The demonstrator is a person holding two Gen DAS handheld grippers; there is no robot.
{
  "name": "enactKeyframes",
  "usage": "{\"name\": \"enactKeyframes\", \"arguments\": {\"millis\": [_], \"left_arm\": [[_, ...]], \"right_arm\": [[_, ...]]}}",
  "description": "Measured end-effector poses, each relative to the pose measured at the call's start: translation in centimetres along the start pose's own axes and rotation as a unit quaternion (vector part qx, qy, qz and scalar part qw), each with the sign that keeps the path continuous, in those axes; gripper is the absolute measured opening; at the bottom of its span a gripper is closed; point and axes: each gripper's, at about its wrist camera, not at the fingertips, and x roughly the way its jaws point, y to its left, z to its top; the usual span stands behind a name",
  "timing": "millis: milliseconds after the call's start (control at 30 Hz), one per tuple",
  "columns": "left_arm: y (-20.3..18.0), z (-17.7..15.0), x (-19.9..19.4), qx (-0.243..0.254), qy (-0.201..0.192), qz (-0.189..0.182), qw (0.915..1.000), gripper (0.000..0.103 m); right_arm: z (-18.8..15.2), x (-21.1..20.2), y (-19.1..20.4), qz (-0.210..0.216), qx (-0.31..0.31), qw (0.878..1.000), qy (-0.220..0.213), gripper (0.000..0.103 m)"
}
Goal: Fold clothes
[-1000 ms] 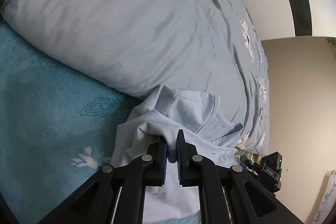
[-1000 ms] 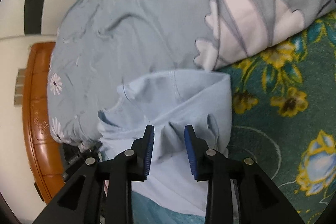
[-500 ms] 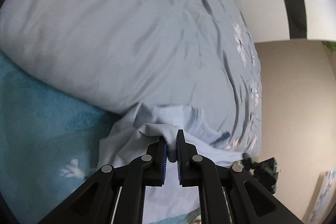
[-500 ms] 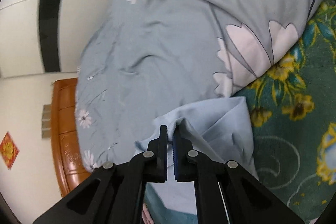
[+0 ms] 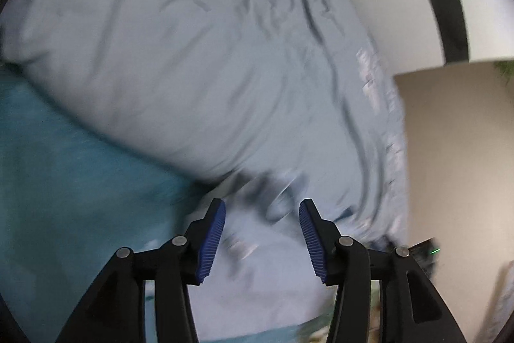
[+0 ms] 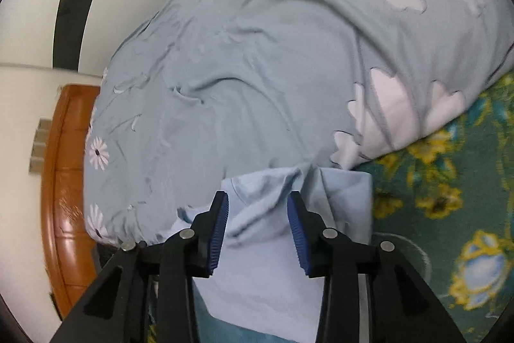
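A pale blue garment (image 6: 273,259) lies folded on the bed, its far edge against a big quilt. In the left wrist view the garment (image 5: 257,272) is blurred below my left gripper (image 5: 262,208), whose jaws are opening and hold no cloth between the blue pads. My right gripper (image 6: 257,200) hovers over the garment's rumpled far edge. Its jaws are opening too, and the cloth lies beneath them, free of the pads.
A bulky grey-blue quilt (image 6: 257,69) with white flowers fills the far side, also seen as the quilt (image 5: 192,69). The bedsheet is teal (image 5: 64,182) on the left and green with yellow flowers (image 6: 449,214) on the right. A wooden headboard (image 6: 61,182) stands at left.
Both grippers were shut on folds of the garment half a second ago; both have let go, opened and lifted a little. The cloth has dropped back onto the bed.
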Motion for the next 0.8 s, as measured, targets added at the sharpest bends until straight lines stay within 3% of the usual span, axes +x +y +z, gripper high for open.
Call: {"name": "enactKeyframes", "arguments": {"millis": [133,233,367,533,633,800], "left_arm": [[2.1,-4.9,0.0,-0.005,0.025,0.051,0.9984,0.052],[4.5,-9.8,0.7,-0.050,0.043,0.069,0.9954,0.052],[7.3,-14.4,1.5,-0.127,0.040,0.065,0.9889,0.052],[8.3,-16.0,1.8,-0.175,0.002,0.040,0.9838,0.052],[8.4,-16.0,2.0,-0.193,-0.019,0.008,0.9810,0.051],[8.4,-16.8,2.2,-0.195,-0.050,-0.004,0.9795,0.051]], "right_arm": [[-3.8,-2.6,-2.1,-0.035,0.010,0.999,-0.007,0.040],[-8.1,-4.2,-5.1,-0.059,0.046,0.997,-0.009,0.041],[-13.9,-4.3,-10.0,-0.062,0.130,0.990,0.000,0.041],[-17.2,-2.6,-12.4,-0.029,0.201,0.979,-0.020,0.041],[-17.4,-1.1,-12.3,-0.003,0.216,0.976,-0.036,0.043],[-17.8,-0.2,-12.6,0.037,0.251,0.964,-0.082,0.043]]}}
